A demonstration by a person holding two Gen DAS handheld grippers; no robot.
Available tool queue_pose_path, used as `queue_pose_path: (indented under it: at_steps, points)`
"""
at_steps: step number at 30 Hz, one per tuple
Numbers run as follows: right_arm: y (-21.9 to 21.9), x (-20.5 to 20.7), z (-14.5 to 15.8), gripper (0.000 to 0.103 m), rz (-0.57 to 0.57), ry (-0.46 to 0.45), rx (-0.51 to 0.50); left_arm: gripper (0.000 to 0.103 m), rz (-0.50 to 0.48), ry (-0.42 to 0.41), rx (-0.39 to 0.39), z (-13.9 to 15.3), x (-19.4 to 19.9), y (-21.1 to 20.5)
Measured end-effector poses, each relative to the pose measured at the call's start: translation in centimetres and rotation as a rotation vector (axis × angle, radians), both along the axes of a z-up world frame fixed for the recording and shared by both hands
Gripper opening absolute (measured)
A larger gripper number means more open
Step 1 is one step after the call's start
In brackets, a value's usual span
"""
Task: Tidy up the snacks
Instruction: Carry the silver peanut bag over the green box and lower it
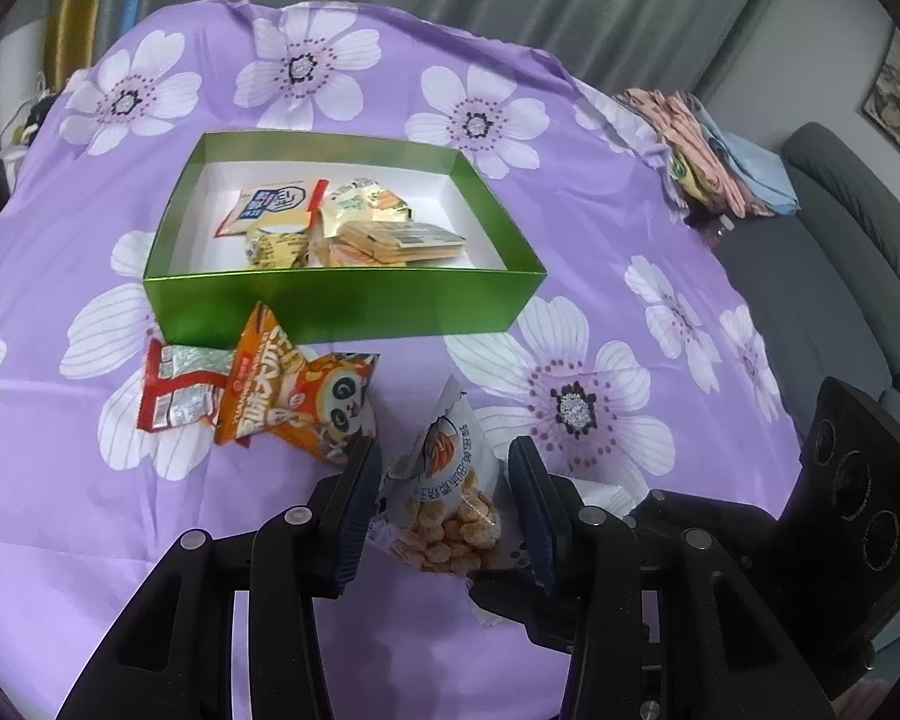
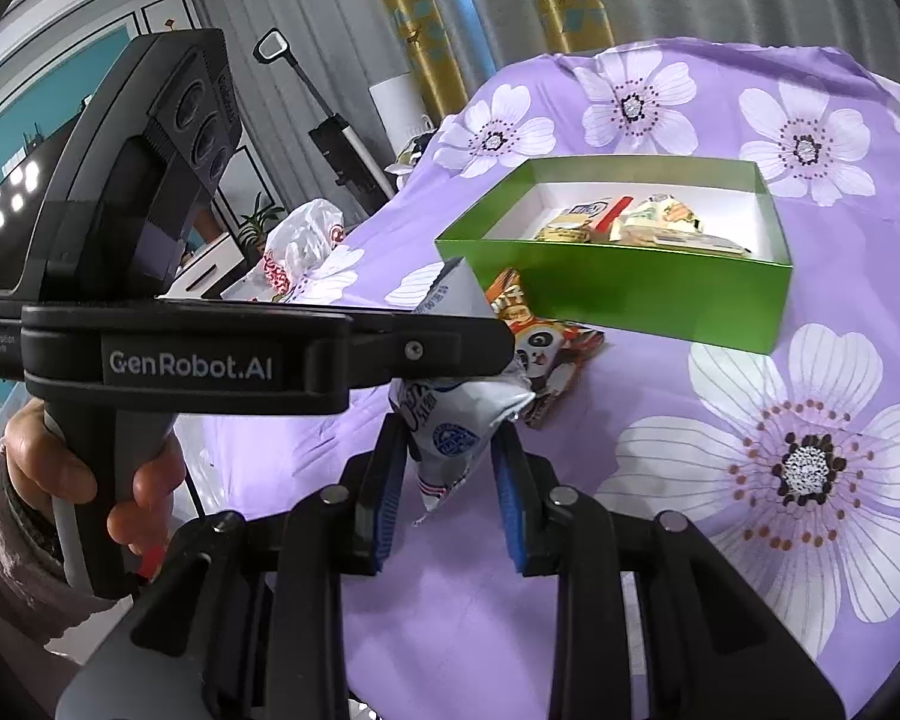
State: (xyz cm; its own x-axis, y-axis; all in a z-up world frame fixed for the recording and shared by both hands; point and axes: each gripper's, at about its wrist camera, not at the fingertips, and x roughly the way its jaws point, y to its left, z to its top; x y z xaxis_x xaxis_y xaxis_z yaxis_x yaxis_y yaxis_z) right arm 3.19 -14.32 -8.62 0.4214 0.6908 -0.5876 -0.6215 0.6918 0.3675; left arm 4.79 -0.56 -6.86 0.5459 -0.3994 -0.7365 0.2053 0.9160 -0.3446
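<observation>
- Left wrist view: my left gripper point(image 1: 444, 498) is clamped on a white snack bag of round crackers point(image 1: 450, 504), both blue pads pressing its sides, the bag raised above the purple flowered cloth point(image 1: 600, 228). Ahead sits the green box point(image 1: 342, 300), already holding several packets point(image 1: 336, 222). Just in front of its near wall lie an orange panda packet point(image 1: 306, 402) and a red-and-silver packet point(image 1: 180, 390), touching each other. My right gripper's black body shows at the lower right edge.
- Right wrist view: my right gripper point(image 2: 450, 480) is closed on the lower end of the same white bag point(image 2: 456, 426); the left gripper's arm point(image 2: 258, 360) crosses it from the left, gripped by my hand point(image 2: 90, 480). The green box point(image 2: 624, 294) lies beyond, up and right, with the panda packet point(image 2: 540, 354) against its near wall. A white plastic bag point(image 2: 306, 240) sits at the cloth's far left edge.
</observation>
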Motion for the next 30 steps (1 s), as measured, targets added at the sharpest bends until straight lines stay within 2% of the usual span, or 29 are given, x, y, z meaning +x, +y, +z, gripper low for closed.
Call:
queue_pose_path:
  at_steps: [16, 30]
  points:
    - [-0.5, 1.0, 0.1, 0.029, -0.010, -0.015, 0.030, 0.045, -0.014, -0.007, 0.027, 0.6, 1.7, -0.6]
    - [0.4, 5.5, 1.2, 0.029, -0.027, -0.059, 0.042, 0.045, -0.008, -0.055, 0.031, 2.2, 6.1, 0.4]
